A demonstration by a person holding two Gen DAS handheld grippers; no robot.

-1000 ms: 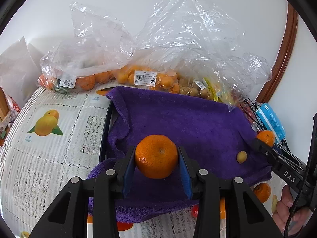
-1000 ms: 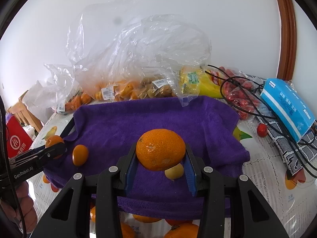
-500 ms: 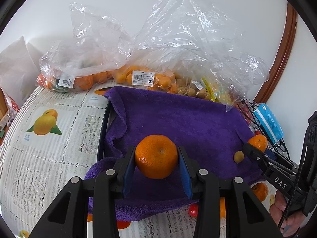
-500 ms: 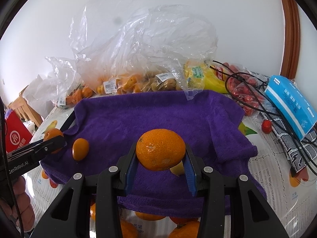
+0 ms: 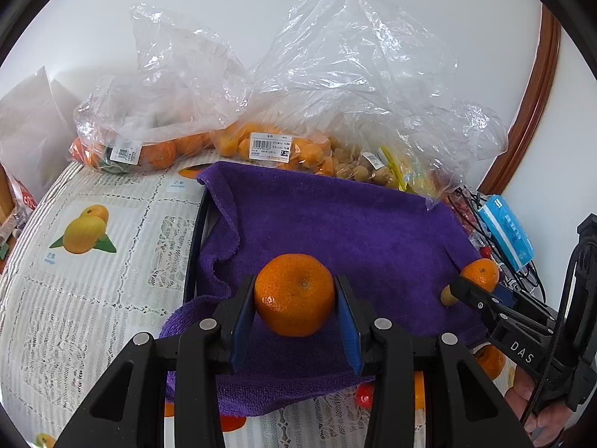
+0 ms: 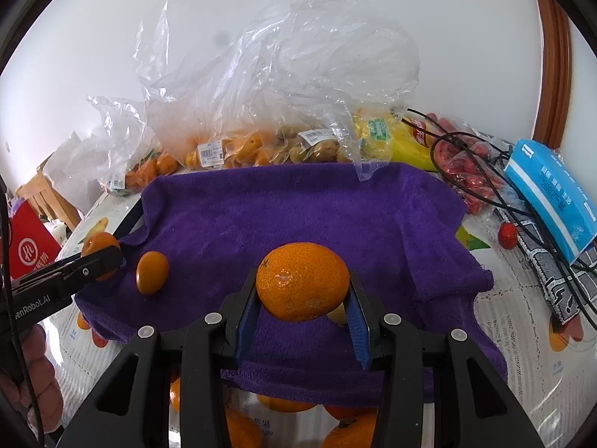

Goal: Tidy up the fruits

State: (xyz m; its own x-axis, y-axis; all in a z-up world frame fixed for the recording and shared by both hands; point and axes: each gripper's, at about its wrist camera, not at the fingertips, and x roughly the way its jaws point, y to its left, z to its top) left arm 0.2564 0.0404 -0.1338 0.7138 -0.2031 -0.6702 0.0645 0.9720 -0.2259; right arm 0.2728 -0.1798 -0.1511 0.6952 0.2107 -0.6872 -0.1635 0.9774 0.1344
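Observation:
My left gripper (image 5: 294,300) is shut on an orange mandarin (image 5: 294,295), held above the near left part of a purple towel (image 5: 335,224). My right gripper (image 6: 302,298) is shut on a second mandarin (image 6: 302,282) over the towel's (image 6: 298,205) near edge. Each wrist view also catches the other gripper from the side, the right gripper (image 5: 472,287) and the left gripper (image 6: 102,259), both gripping their fruit. On the towel lie a small orange kumquat (image 6: 152,272) and a small yellowish fruit (image 5: 446,296).
Clear plastic bags of oranges and small fruit (image 5: 268,145) line the wall behind the towel. To the right are a blue tissue pack (image 6: 552,190), black cables (image 6: 485,171) and red tomatoes (image 6: 507,233). Loose mandarins (image 6: 350,431) lie by the towel's front edge.
The right gripper with its mandarin has edged slightly inward over the towel's right side. The left gripper and its mandarin have stayed put.

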